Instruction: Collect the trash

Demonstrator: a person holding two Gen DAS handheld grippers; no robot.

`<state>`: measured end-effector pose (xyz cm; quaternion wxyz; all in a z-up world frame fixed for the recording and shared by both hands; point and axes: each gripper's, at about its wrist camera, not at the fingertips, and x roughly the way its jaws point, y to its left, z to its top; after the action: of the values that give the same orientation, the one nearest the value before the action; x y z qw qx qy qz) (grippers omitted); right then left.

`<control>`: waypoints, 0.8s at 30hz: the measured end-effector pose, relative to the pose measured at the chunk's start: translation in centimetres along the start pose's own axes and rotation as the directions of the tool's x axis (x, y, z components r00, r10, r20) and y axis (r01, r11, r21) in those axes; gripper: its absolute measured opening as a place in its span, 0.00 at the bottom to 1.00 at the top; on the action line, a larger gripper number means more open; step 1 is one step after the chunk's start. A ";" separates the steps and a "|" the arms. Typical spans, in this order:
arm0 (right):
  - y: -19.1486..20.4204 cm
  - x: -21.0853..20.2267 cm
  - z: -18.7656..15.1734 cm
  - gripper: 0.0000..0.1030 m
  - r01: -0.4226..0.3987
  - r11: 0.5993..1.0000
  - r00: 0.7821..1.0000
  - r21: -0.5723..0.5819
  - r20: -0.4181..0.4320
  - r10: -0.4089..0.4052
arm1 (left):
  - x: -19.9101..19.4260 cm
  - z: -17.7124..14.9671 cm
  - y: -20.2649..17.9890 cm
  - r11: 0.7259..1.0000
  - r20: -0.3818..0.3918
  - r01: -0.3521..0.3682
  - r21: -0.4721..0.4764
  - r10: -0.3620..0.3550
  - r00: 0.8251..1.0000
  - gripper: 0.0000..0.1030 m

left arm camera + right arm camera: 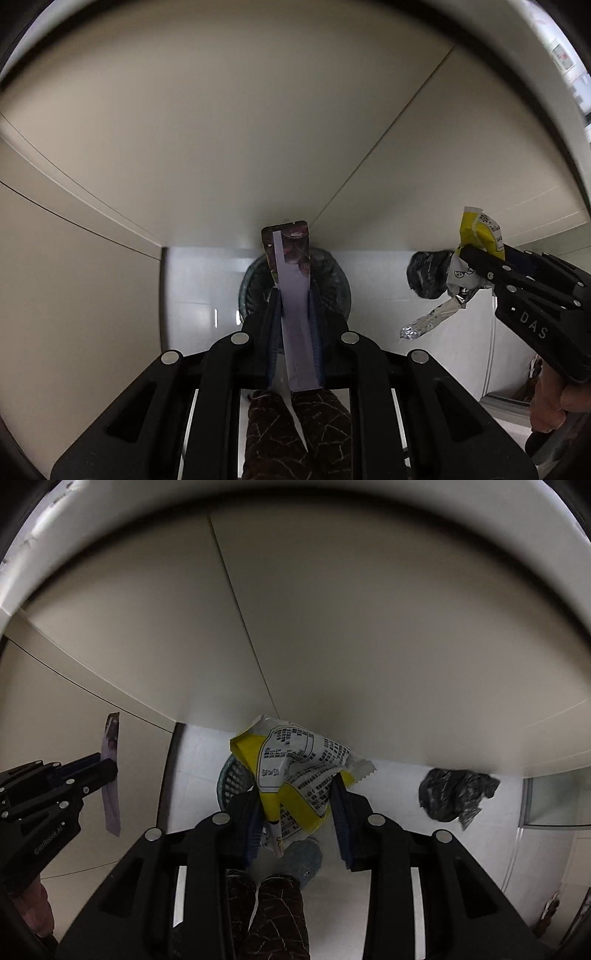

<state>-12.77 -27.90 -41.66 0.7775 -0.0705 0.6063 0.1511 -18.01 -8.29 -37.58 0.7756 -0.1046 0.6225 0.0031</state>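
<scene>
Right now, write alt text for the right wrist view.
The right gripper clamps a crumpled yellow-and-white wrapper above a green basket on a white floor. A black plastic bag lies right; the left gripper holds a purple packet.

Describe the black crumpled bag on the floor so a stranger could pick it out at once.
Start from the beige cabinet fronts and drop to the white tiled floor at their foot. The black crumpled bag lies there alone, right of the round green basket. Unlike the yellow printed wrapper nearby, it is plain, glossy black, and nothing holds it.
</scene>
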 end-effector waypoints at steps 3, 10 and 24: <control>0.0 4.0 -0.8 0.30 -0.009 1.000 1.000 0.003 -0.018 0.009 | 4.0 -0.5 0.7 1.000 -0.018 0.009 -0.003 -0.009 1.000 0.14; -0.6 12.1 -3.1 0.30 0.005 1.000 0.998 0.024 -0.061 -0.003 | 12.7 -1.5 1.5 0.999 -0.028 0.046 -0.005 -0.046 0.999 0.14; -1.8 17.6 -6.1 0.30 0.007 0.998 0.992 0.056 -0.127 0.000 | 23.5 -3.4 0.9 0.999 -0.111 0.048 0.014 -0.046 0.993 0.14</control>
<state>-13.99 -28.75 -60.33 0.7393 -0.0591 0.6585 0.1275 -16.18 -10.91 -61.11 0.7407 -0.1127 0.6618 -0.0259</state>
